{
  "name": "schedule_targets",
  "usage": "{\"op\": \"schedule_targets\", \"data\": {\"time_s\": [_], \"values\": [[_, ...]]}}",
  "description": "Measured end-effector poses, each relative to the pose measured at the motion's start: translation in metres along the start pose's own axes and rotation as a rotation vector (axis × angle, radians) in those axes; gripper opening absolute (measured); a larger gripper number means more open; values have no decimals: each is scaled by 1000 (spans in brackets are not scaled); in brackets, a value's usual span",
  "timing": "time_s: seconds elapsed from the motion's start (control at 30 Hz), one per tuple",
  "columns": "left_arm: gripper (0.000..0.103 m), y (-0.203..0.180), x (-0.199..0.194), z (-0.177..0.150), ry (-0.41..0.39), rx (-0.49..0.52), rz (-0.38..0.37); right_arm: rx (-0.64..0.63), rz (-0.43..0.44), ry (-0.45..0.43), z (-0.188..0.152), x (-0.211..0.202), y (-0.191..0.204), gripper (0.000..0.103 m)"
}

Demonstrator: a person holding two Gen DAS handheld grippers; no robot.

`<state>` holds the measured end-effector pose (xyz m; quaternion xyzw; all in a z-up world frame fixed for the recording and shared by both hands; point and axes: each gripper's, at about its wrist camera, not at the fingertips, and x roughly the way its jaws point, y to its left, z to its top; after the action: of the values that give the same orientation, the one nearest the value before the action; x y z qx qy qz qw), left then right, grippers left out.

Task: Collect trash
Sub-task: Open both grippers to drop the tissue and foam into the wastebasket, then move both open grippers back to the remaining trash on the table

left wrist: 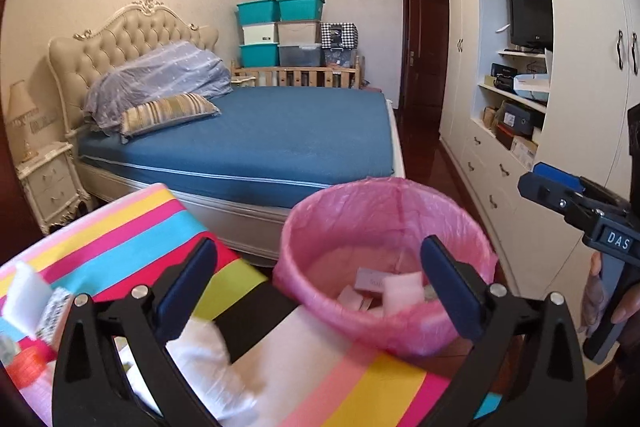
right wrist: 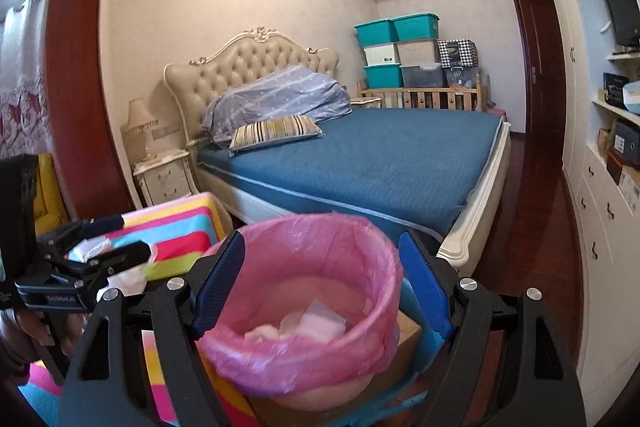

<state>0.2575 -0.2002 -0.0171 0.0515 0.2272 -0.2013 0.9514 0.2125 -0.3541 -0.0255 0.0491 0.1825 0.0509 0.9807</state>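
Note:
A trash bin with a pink liner (left wrist: 384,263) stands beside a striped cloth-covered table (left wrist: 160,223); it holds white and pink paper scraps (left wrist: 396,293). My left gripper (left wrist: 320,291) is open and empty above the table edge, left of the bin. White crumpled tissue (left wrist: 204,355) lies under it, and more scraps (left wrist: 28,291) lie at the far left. My right gripper (right wrist: 320,287) is open and empty, its fingers straddling the bin (right wrist: 304,307). The left gripper (right wrist: 116,239) shows at the left of the right wrist view, and the right gripper (left wrist: 560,191) at the right of the left wrist view.
A bed with a blue mattress (left wrist: 280,139) stands behind the table. A white wardrobe with shelves and a TV (left wrist: 532,11) lines the right wall. A nightstand (left wrist: 48,183) with a lamp stands left of the bed. Storage boxes (left wrist: 280,31) are stacked at the back.

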Motion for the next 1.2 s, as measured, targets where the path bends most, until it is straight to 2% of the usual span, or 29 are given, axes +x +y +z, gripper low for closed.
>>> {"op": "schedule_targets", "data": {"time_s": [0.2, 0.37, 0.53, 0.9, 1.07, 1.2], "values": [[98, 1, -33, -19, 12, 5, 31, -37, -26, 42, -20, -17, 33, 76], [98, 1, -60, -41, 26, 29, 55, -1, 11, 79, -40, -26, 58, 76], [98, 7, -93, -66, 27, 33, 68, -31, 63, 117, -58, -29, 95, 76], [98, 76, -169, -115, 46, -68, 235, -116, 172, 193, -84, -32, 167, 76], [98, 105, -190, -131, 78, -110, 316, -150, 220, 209, -85, -30, 195, 76], [98, 130, -199, -141, 108, -149, 341, -188, 264, 213, -88, -31, 222, 76]]}}
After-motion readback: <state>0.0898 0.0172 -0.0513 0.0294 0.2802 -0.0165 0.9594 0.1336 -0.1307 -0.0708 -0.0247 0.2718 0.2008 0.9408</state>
